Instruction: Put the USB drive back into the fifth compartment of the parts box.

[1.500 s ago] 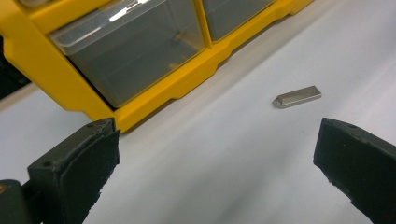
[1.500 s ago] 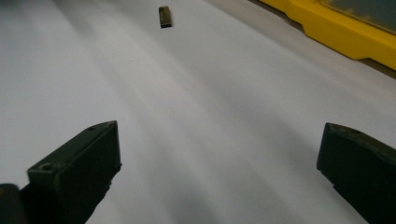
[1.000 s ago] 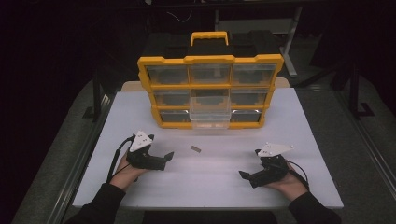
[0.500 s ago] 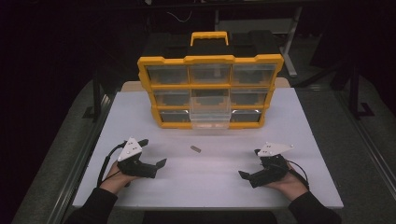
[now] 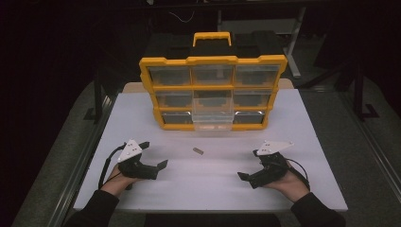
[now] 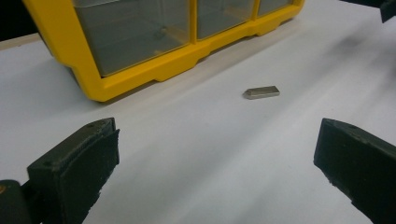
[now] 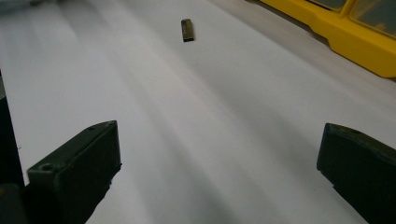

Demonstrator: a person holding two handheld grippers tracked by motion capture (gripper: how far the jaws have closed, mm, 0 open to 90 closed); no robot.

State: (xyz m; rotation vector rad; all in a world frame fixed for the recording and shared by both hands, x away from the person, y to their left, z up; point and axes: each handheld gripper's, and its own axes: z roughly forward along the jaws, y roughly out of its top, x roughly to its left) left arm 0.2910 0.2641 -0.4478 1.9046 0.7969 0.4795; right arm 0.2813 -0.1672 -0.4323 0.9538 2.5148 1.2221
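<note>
Metal piece (image 5: 198, 151) on table (image 5: 302, 123), organizer (image 5: 213, 92) behind, left tool (image 5: 156, 165) and right tool (image 5: 246, 178) wide open, empty

You see a bright white table (image 5: 312, 142) against a near-black room in the high view, lit from overhead. Soft shadows sit under the yellow organizer (image 5: 213, 92). Both gripper views are sharp nearby, softening toward 12 o'clock, with streaky glare.

The white table (image 5: 302, 123) holds a yellow drawer box (image 5: 213, 92) at 12 o'clock and a small metal piece (image 5: 198, 151) in the middle.
</note>
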